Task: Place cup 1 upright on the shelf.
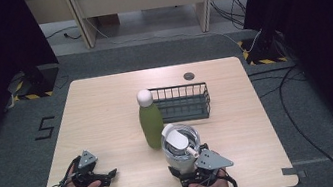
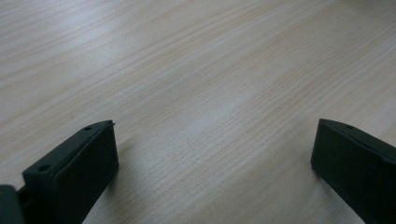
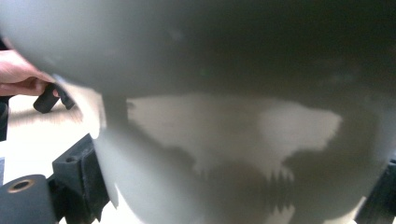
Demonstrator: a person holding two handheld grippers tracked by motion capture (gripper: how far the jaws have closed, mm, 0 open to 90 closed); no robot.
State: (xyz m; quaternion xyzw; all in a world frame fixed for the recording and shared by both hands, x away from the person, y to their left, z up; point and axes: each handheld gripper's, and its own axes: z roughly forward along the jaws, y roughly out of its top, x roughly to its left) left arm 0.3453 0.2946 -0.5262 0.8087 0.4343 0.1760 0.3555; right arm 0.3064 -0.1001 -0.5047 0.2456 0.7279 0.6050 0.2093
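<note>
Item: steel tumbler (image 1: 181, 148) with white lid, standing upright on the counter (image 1: 107, 113), long axis vertical, lid uppermost, at the near centre-right. A white handle-like part of the lid pointed toward the near right.

Right gripper (image 1: 186, 175): held at the near side of the tumbler, low on its body. In the right gripper view the tumbler's wall (image 3: 224, 140) sat between the two black jaws, one at each side of it; whether the pads pressed on it could not be told.

Left gripper (image 1: 111, 175): lying low over the counter at the near left, well apart from the tumbler, jaws spread wide with bare wood (image 2: 205, 116) between them.

Other items: green bottle (image 1: 150, 120) with white round cap, upright, just beside the tumbler on its far left; dark wire basket (image 1: 182, 102) beyond the tumbler, right of the bottle.
</note>
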